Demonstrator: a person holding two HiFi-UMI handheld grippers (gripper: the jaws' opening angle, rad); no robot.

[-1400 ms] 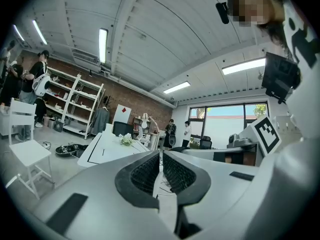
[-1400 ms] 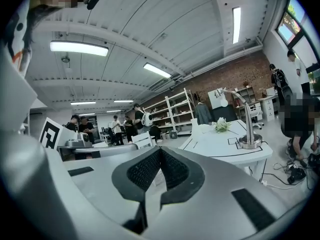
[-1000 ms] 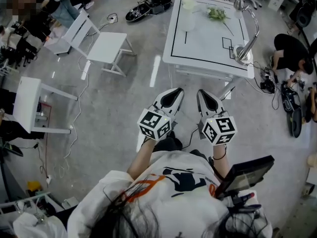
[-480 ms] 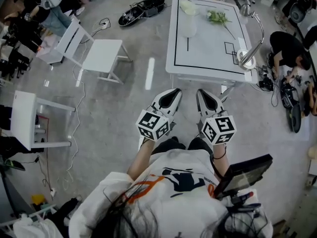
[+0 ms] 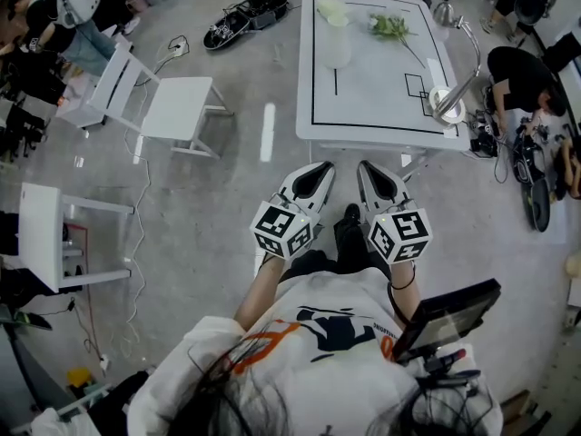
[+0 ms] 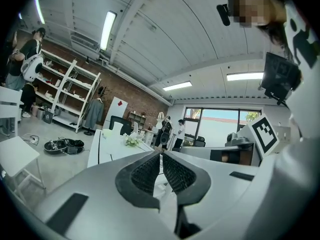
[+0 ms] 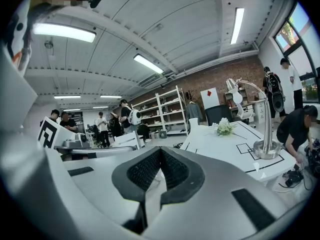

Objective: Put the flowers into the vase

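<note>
Vase point(image 5: 337, 49) on table point(image 5: 372, 98) L side, flowers point(image 5: 390, 27) R of it, lamp point(image 5: 448, 106) at R edge.

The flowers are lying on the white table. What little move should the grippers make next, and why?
Probably carry both grippers forward toward the table. The left gripper and right gripper are both shut and empty, and they are short of the table's near edge. The flowers lie at its far end, right of the vase, and look out of reach from here.
</note>
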